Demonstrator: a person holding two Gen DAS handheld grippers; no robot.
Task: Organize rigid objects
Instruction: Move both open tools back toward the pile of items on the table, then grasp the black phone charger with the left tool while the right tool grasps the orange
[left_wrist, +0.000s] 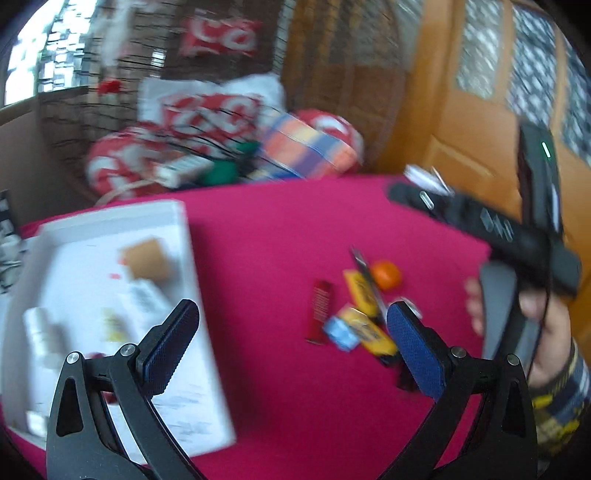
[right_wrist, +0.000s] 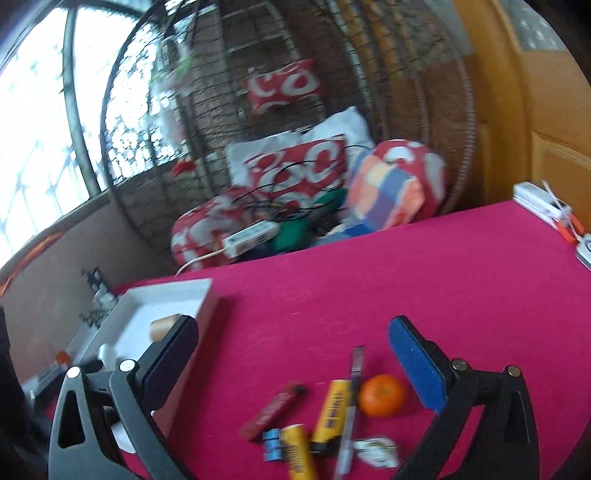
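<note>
Both tools stood wide open and held nothing. Left gripper (left_wrist: 291, 343), seen low in the left wrist view, with jaws spread and only pink cloth between. Right gripper (right_wrist: 293, 363), low in the right wrist view, opened to the widest, with nothing pressed by the blue pads (right_wrist: 415, 363).

Loose things lay in a small heap on the bright pink tablecloth (right_wrist: 424, 266), at the lower middle of the right wrist view: a round orange fruit (right_wrist: 382, 395), a dark red flat bar (right_wrist: 273, 411), two yellow cylinders with black print (right_wrist: 330, 411), a thin silver pen (right_wrist: 352, 406), a small blue wrapped piece (right_wrist: 271, 445) and a white printed packet (right_wrist: 376, 450). All close together, some touching or overlapping.

A shallow white rectangular tray (left_wrist: 205, 332) sat at the left of the left wrist view, already with a brown block (left_wrist: 146, 258), a white bottle (left_wrist: 42, 336) and some blurred small items inside. Also at the right edge of that view, a hand (left_wrist: 546, 314) around the black handle of the other tool.

Judged as the step between two picks: heap not yet cleared, tray partly filled. Next move probably needs lowering of one open tool over a single piece at the edge of the heap, perhaps the fruit, with care not to catch the pen beside it. Strong blur in both views, so fine details not sure.
</note>
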